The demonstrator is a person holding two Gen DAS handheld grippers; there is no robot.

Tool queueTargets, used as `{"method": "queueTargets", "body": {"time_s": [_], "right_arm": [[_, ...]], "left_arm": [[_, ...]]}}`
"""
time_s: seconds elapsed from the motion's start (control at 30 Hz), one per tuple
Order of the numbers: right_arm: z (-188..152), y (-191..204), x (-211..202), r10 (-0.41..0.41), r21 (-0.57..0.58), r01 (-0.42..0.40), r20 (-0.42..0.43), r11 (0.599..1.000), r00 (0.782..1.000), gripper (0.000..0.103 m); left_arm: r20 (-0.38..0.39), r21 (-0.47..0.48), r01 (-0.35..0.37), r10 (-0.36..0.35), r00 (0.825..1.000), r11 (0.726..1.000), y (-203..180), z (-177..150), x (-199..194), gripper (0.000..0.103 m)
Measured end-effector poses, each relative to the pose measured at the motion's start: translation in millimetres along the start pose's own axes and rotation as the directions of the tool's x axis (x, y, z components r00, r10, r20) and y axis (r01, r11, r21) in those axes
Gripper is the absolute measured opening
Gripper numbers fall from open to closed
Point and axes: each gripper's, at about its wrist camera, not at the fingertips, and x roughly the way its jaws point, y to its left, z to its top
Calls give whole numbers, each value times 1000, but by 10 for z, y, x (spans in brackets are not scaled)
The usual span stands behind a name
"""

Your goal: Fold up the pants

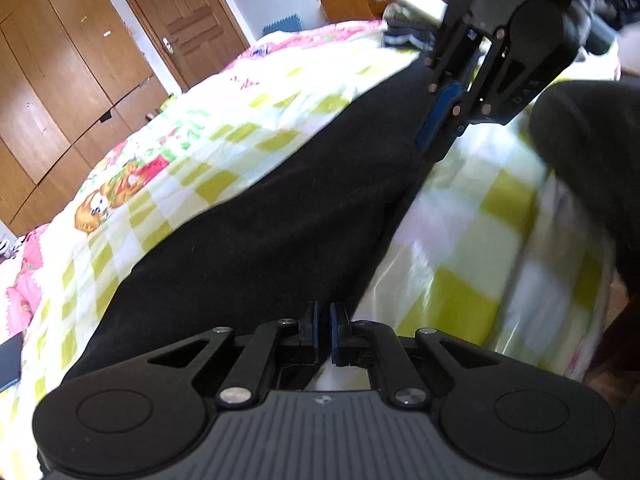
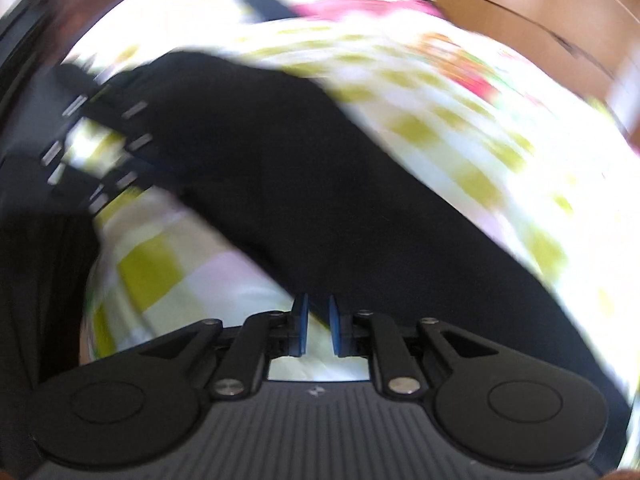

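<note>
Black pants [image 1: 280, 200] lie in a long strip across a bed with a yellow-and-white checked sheet [image 1: 460, 240]. My left gripper [image 1: 324, 320] is shut on the near edge of the pants, dark cloth between its blue pads. In the same view my right gripper [image 1: 440, 138] sits at the far end of the strip, along its right edge. The right wrist view is blurred: the pants [image 2: 320, 184] run up and left from my right gripper [image 2: 318, 320], whose pads stand slightly apart with black cloth between them. The left gripper [image 2: 132, 148] shows as a smear at the pants' far end.
A wooden wardrobe [image 1: 60, 80] and a door [image 1: 180, 20] stand beyond the bed's left side. A pile of folded clothes [image 1: 408, 28] lies at the bed's far end, below a desk [image 1: 360, 0]. A person's dark-clothed limb [image 1: 580, 140] is at the right.
</note>
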Motion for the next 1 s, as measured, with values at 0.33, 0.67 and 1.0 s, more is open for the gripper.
{"method": "queueTargets", "body": {"time_s": [0.33,0.67,1.0], "right_arm": [[-1146,-1796,-541,-320,900,12,142,435,937,31],[-1499,-2022,-360,-286,940,-221,294,261,912,37],[-1609,-2174,-257,-307,935,-322,354,151,883,41]], "left_arm": [[95,-70,3,4,995,998,-267,417,478,24],[39,30,32,-34,999,999,-450,797,750,24],[46,56,42,-45,998,998,-541,957,814,26]]}}
